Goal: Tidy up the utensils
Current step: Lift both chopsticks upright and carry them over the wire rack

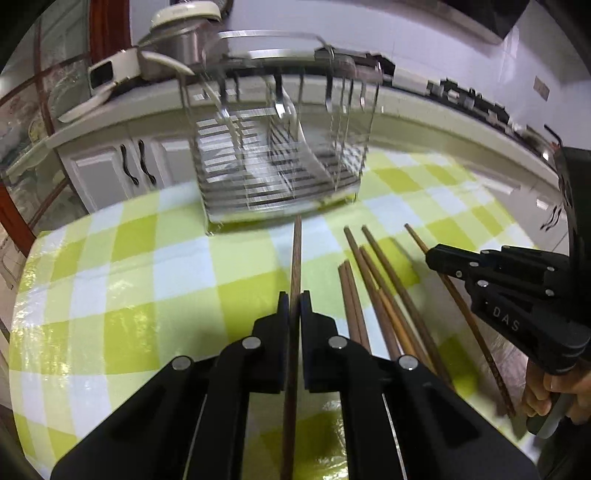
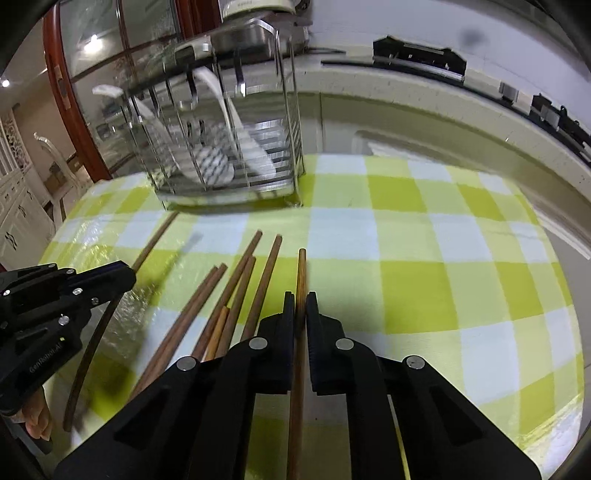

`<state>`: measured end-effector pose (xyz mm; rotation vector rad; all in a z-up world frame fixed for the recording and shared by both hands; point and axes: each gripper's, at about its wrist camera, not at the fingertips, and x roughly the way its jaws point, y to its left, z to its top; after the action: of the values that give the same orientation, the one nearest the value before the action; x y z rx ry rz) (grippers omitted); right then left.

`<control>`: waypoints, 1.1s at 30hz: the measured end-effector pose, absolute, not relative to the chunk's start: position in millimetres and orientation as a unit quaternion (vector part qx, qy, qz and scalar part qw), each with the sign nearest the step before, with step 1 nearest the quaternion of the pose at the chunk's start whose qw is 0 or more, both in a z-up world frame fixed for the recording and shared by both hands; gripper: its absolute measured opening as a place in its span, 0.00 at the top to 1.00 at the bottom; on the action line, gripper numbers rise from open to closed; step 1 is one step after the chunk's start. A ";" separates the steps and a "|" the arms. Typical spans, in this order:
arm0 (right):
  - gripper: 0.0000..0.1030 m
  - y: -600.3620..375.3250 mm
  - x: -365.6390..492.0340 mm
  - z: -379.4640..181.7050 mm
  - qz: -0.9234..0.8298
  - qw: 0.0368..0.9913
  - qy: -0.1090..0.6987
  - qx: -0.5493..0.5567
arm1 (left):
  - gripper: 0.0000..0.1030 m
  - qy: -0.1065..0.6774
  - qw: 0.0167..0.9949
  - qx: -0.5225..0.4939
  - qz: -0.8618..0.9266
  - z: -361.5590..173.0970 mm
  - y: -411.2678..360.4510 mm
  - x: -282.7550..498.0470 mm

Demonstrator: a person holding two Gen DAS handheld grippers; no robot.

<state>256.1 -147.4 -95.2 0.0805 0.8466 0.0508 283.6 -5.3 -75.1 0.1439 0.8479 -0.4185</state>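
My left gripper [image 1: 294,300] is shut on a dark wooden chopstick [image 1: 296,251] that points toward the wire utensil rack [image 1: 280,166] at the far side of the table. In the right wrist view my right gripper [image 2: 301,300] is shut on a lighter chopstick [image 2: 301,269]. Several loose chopsticks [image 1: 373,295] lie on the cloth between the two grippers, fanned out [image 2: 229,295]. The right gripper [image 1: 430,254] shows at the right of the left wrist view, the left gripper [image 2: 129,275] at the left of the right wrist view. A white spoon [image 2: 236,122] leans inside the rack [image 2: 221,147].
The table wears a green and white checked cloth [image 1: 129,258]. Behind the rack run a kitchen counter [image 1: 424,107] with white cabinets [image 1: 110,170] and a rice cooker [image 1: 181,33]. A hand [image 1: 543,398] grips the right tool's handle.
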 end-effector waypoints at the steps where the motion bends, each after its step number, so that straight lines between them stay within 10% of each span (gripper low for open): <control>1: 0.91 -147.4 253.5 -88.4 0.025 0.914 0.403 0.038 | 0.94 0.404 0.890 0.067 -0.200 -71.6 -4.0 282.0; 33: 0.92 -143.7 191.5 28.9 0.027 0.962 0.273 0.013 | 0.94 0.255 0.953 0.021 -0.163 37.5 23.7 216.0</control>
<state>191.5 -143.7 28.9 0.0272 0.5525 0.0538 216.0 23.7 37.5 0.0424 0.5191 -0.3307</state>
